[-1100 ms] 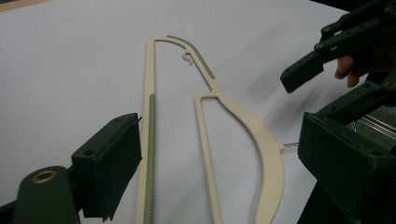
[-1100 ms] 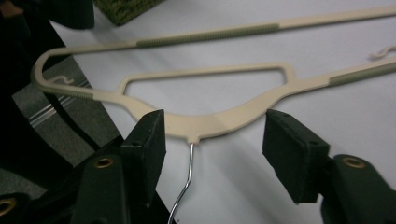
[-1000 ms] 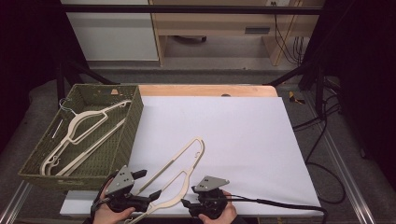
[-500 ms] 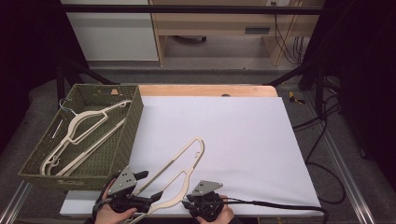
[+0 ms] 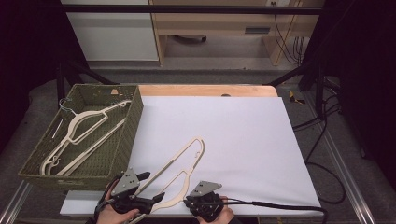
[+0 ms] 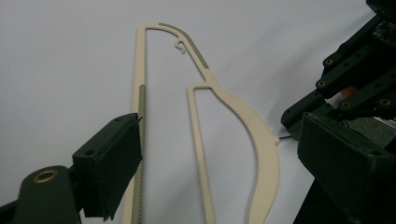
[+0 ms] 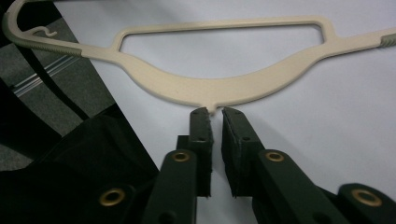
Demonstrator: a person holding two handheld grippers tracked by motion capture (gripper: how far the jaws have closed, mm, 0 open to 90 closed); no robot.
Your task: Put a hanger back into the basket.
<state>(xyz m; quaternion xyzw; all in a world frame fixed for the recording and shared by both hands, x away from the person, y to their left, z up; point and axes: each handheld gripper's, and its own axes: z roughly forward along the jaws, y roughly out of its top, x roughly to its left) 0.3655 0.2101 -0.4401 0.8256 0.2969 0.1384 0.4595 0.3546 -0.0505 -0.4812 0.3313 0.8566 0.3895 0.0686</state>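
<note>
Readable text: none in any view.
Hanger (image 5: 187, 161): plain cream plastic with no brand or size mark that can be made out.
Basket (image 5: 133, 116): woven green sides, no tag or label to read.
White table cover (image 5: 233, 126): blank, no print or markings.
Cabinet front behind the table (image 5: 112, 35): plain white, no sign or number.
Small dark panel under the wooden shelf (image 5: 257, 31): too small and blurred to tell whether it carries writing.
Gripper bodies: black parts with brass-coloured rivets, no legible lettering.
</note>
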